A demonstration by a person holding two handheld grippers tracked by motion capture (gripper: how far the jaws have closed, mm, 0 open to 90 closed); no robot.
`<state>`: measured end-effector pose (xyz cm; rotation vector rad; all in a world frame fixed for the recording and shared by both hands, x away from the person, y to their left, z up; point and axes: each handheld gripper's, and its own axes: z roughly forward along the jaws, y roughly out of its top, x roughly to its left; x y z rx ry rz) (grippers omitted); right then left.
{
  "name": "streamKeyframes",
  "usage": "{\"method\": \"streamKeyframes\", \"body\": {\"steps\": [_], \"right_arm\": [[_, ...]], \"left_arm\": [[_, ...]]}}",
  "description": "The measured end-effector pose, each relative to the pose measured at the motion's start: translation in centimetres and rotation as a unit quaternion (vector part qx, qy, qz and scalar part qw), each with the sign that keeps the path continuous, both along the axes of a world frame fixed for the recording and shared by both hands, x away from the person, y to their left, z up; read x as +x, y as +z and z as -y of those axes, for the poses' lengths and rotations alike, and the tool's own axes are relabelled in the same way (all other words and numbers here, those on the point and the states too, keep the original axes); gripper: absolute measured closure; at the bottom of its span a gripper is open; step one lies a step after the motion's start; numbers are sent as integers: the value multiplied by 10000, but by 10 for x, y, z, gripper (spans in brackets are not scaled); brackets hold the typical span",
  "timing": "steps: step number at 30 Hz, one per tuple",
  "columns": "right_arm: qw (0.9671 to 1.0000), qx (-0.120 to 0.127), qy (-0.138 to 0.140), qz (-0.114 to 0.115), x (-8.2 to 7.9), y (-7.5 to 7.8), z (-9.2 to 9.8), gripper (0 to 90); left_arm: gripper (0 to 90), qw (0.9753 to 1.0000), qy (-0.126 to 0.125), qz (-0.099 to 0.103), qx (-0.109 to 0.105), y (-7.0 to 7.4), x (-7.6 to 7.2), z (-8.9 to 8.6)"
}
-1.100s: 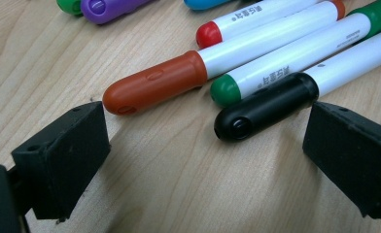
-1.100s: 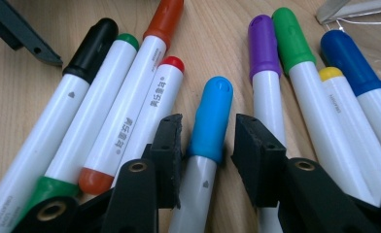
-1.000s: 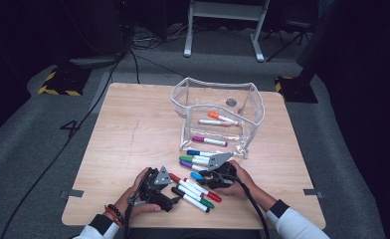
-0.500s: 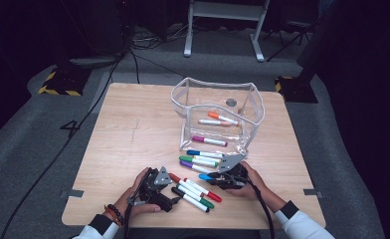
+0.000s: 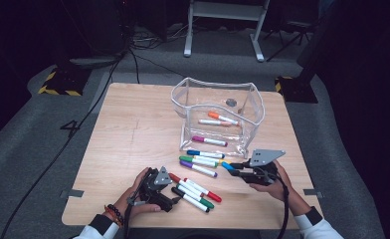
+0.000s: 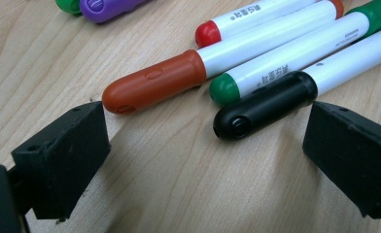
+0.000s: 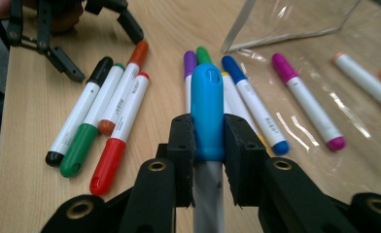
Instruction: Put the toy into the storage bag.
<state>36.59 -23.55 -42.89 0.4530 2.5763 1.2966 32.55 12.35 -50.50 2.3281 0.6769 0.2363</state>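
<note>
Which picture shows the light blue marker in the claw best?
The right gripper view: the light blue capped marker sits close up, pinched between the right claw and its two black jaws. The high view shows just a tiny blue cap at that claw's tip. The left gripper view gives other markers instead.

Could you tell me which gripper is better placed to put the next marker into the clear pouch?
The right gripper: it is shut on a light blue marker near the clear pouch. The left gripper is open, holding nothing, farther away.

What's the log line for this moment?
right gripper: shut on blue marker | left gripper: open near black marker | pouch: three markers inside
</note>
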Motion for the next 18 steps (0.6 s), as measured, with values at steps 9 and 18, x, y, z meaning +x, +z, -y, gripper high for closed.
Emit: {"method": "streamKeyframes", "body": {"steps": [9, 18], "right_arm": [[9980, 350, -344, 408, -6, 41, 33, 749], [9945, 449, -563, 761, -4, 80, 48, 749]], "left_arm": [[32, 10000, -2, 0, 1, 0, 0, 0], [31, 10000, -18, 7, 3, 0, 0, 0]]}}
